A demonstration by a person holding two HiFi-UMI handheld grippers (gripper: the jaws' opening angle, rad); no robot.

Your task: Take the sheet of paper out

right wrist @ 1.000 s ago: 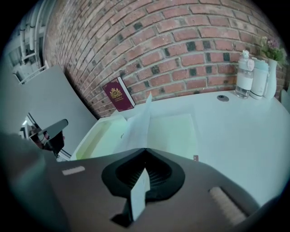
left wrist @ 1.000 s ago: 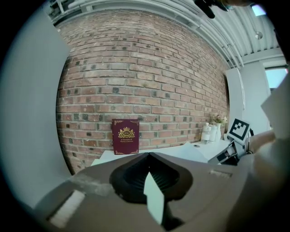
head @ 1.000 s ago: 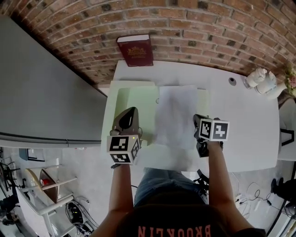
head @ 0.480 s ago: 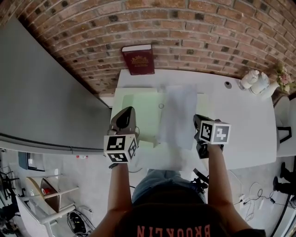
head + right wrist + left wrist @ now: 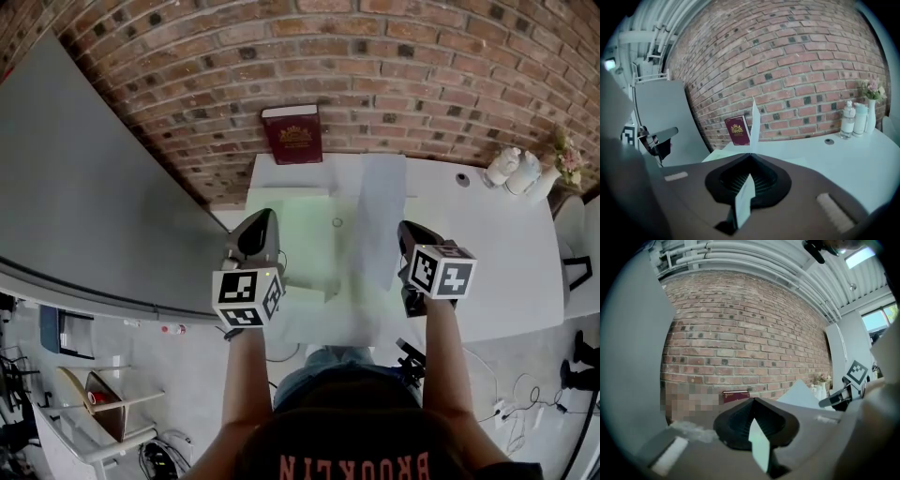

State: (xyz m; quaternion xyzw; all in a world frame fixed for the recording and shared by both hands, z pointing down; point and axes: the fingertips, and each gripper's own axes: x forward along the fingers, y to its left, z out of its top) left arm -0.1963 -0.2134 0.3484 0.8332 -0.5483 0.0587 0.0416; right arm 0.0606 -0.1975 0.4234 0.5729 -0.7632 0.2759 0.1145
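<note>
The white sheet of paper (image 5: 380, 217) stands lifted off the table, its near edge pinched in my right gripper (image 5: 405, 232). In the right gripper view the jaws of that gripper (image 5: 751, 158) are shut on the sheet (image 5: 754, 123), which rises edge-on above them. The pale green folder (image 5: 302, 234) lies open on the white table (image 5: 487, 244). My left gripper (image 5: 265, 221) is shut on the folder's near flap (image 5: 760, 446), which shows between its jaws (image 5: 752, 401). The sheet (image 5: 800, 395) hangs to the right of the left gripper.
A dark red book (image 5: 293, 134) leans on the brick wall at the table's far edge. Two white bottles (image 5: 516, 169) and a vase of flowers (image 5: 562, 155) stand at the far right, with a small round object (image 5: 461, 178) near them. A grey panel (image 5: 84, 187) fills the left.
Both grippers have risen. The sheet has come up from lying flat over the folder to standing steeply, and the folder's flap has lifted with the left gripper.
</note>
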